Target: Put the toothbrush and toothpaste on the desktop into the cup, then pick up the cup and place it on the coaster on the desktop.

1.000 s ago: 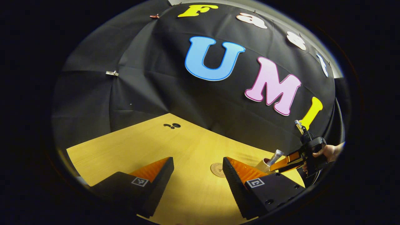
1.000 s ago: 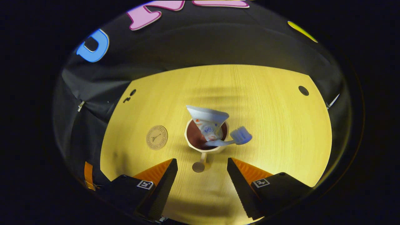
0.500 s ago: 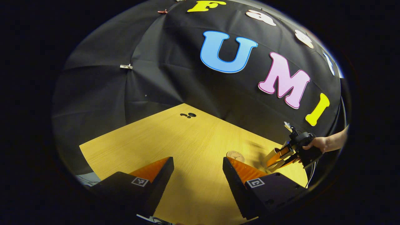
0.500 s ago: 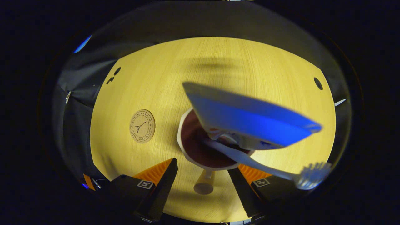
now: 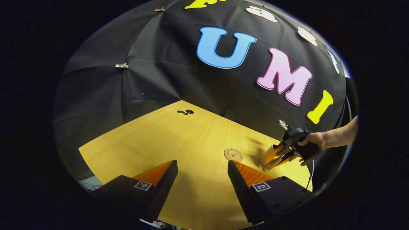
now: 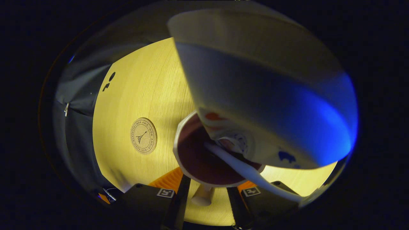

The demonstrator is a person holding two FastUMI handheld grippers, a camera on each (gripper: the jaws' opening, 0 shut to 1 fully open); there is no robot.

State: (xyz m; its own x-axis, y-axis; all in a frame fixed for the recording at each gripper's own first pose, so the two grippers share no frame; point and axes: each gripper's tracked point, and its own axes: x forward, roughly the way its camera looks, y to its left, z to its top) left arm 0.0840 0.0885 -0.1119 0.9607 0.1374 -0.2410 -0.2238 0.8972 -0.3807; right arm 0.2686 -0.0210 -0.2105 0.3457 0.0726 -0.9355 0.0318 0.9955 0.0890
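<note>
A white cup with a dark red inside stands on the wooden table, right in front of my right gripper. The toothpaste tube and the toothbrush stand in it and lean toward the camera. The cup's peg handle lies between my right fingers, which are drawn in close, with a small gap on each side. The round cork coaster lies left of the cup. My left gripper hovers open over bare table; its view shows the coaster and, beyond it, the right gripper in a hand.
The wooden table ends at the black cloth wall at the back and on the left. A group of dark cable holes sits near its far corner, and the same holes lie beyond the coaster.
My right gripper has come down to the cup and its fingers have narrowed around the handle, so the toothpaste tube looms much larger. My left gripper has stayed open and only shifted slightly.
</note>
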